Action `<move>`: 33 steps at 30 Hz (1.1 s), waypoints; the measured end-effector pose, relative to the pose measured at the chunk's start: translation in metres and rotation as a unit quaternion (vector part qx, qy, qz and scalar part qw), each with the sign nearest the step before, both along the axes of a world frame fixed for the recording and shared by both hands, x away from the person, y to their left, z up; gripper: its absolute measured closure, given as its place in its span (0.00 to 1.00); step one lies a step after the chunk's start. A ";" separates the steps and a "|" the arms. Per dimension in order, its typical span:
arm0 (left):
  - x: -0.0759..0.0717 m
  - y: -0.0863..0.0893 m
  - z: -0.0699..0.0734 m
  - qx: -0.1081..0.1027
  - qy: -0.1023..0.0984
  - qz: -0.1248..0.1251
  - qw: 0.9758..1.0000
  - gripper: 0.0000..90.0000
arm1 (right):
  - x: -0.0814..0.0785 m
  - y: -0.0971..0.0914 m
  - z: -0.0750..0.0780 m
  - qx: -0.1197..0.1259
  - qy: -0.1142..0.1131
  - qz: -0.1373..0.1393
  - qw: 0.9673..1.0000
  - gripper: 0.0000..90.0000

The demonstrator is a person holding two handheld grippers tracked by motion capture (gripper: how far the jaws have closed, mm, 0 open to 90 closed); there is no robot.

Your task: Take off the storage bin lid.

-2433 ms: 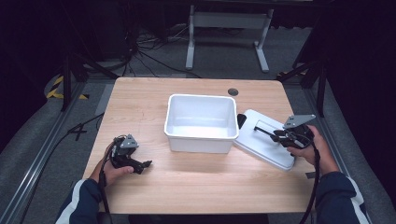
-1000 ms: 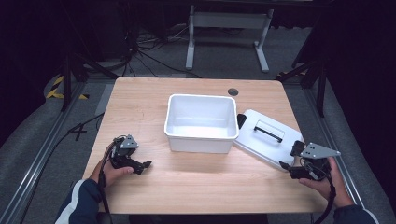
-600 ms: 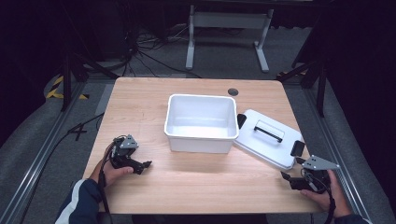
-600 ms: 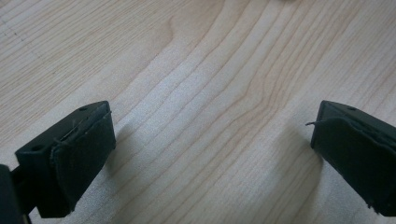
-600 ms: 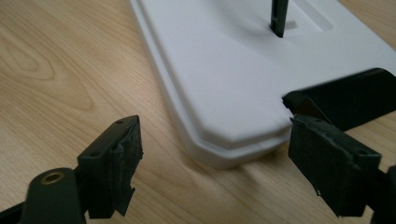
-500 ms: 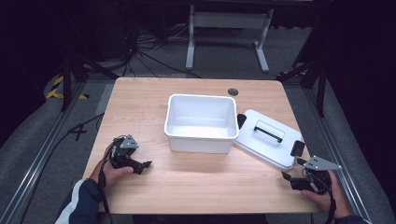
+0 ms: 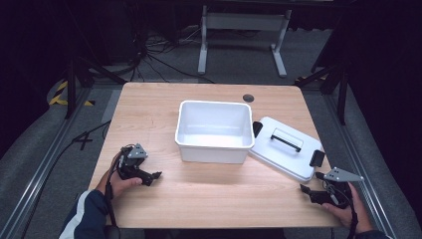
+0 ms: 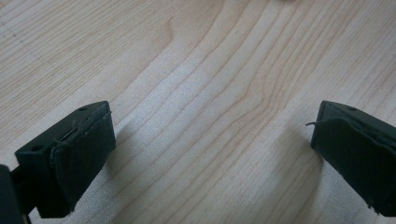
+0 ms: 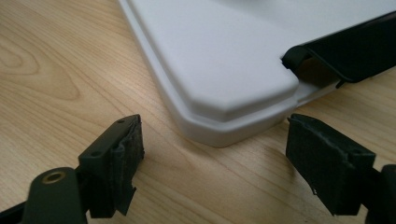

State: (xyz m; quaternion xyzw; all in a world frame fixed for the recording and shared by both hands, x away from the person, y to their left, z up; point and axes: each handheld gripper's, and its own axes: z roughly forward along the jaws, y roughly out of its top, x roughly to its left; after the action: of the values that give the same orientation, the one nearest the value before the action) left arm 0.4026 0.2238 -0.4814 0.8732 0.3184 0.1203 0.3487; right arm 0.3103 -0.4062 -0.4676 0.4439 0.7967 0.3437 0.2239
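Lying beside the empty white bin (image 7: 214,130), its lid (image 7: 286,148).

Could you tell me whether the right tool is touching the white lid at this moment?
Apart. In the right gripper view, the open right tool sits short of the lid, with bare table showing between its jaws and the lid's corner.

1. Table (image 7: 149,107): light wood top, rectangular, grain visible; round dark grommet (image 7: 248,98) near the far edge.
2. White tub (image 7: 214,130): stands open at the table's centre, empty.
3. White lid (image 7: 286,147): lies flat just right of the tub, black handle up, black clips at its ends, near corner at the right edge.
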 end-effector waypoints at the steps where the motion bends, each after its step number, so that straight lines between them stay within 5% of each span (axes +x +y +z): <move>1: 0.000 0.000 0.000 0.000 0.000 0.000 1.000 0.00 | 0.001 -0.001 0.000 0.005 0.005 -0.002 1.000 0.21; 33: 0.001 0.000 0.000 -0.001 -0.001 0.002 1.000 0.00 | 0.003 -0.001 -0.001 0.006 0.008 0.003 1.000 0.19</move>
State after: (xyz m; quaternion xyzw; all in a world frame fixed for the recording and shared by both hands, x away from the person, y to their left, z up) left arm 0.4037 0.2235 -0.4816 0.8724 0.3195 0.1216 0.3493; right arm 0.3133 -0.4068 -0.4681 0.4456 0.7974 0.3461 0.2139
